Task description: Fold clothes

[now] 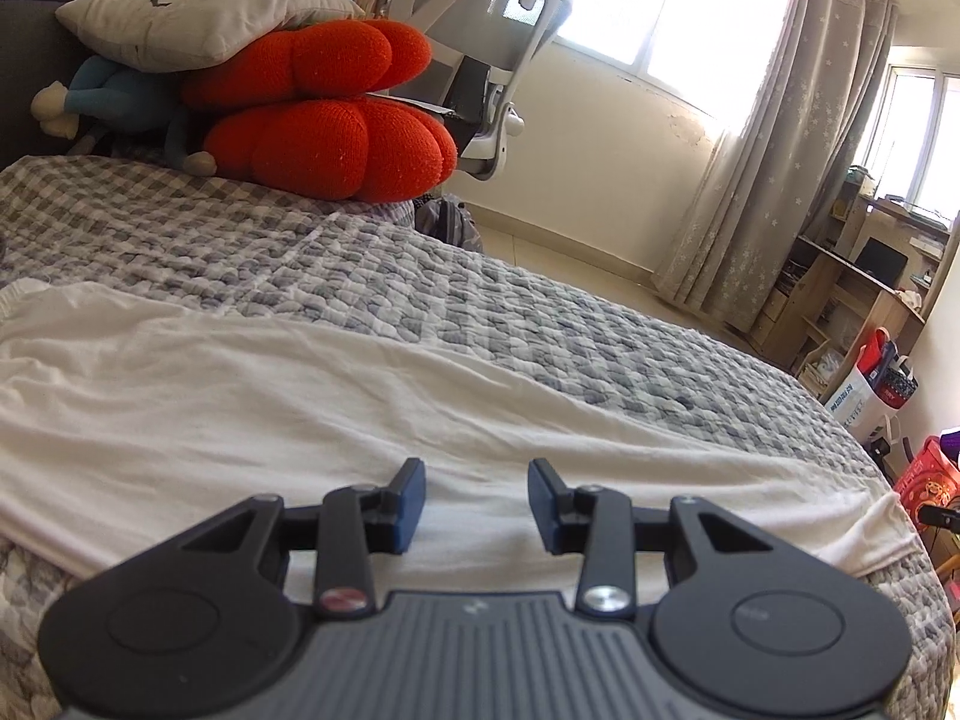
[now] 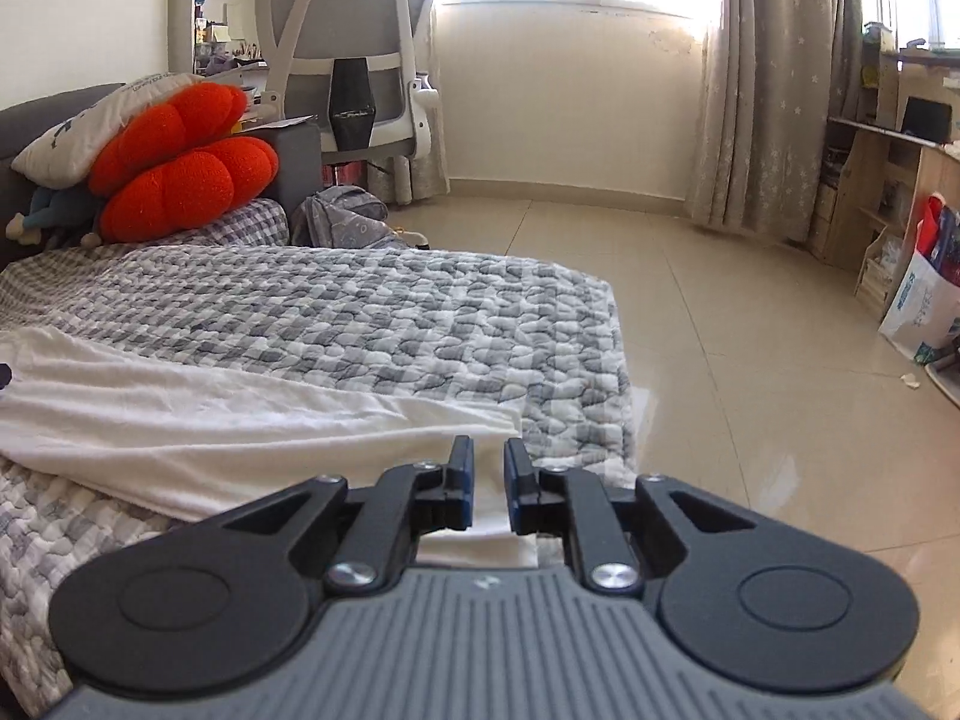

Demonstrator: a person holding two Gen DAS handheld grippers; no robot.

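With the white garment (image 1: 252,396) lying folded across the checked bedspread (image 1: 540,312), the left gripper (image 1: 477,501) hangs released above it and the right gripper (image 2: 487,483) stands slightly parted over its end, so flatten the layers squarely before regripping.

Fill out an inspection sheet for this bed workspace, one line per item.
Surface: bed with grey checked quilt, puckered, lying flat.
Job's things: white garment spread across the quilt, wrinkled, one end near the bed's edge.
Clutter: two red cushions, a grey pillow and a blue soft toy stacked at the head end.
Grippers: left hand-held gripper open above the garment; right hand-held gripper narrowly open, cloth showing in the gap.
Cables: nothing seen.
Surroundings: office chair, backpack on tiled floor, curtains, wooden shelves.
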